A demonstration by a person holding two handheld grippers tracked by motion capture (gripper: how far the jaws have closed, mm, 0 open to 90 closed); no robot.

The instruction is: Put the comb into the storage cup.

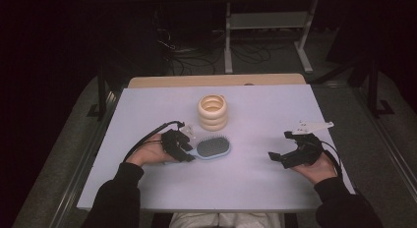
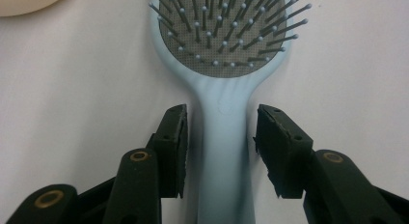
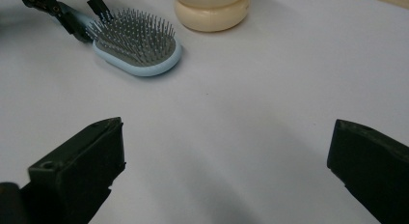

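hairbrush point(image 1: 213, 148) before ring stack point(image 1: 213, 112), on table point(image 1: 275, 105)

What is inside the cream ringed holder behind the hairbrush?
From the high view, the cream holder opens upward and its upper inner wall looks bare. Its bottom is hidden by its rim, so its contents cannot be settled. The hairbrush lies before it.

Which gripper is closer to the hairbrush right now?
Left. The left gripper has its open jaws on either side of the hairbrush handle, not yet closed on it. The right gripper sits open well off to the brush's right, over bare table.
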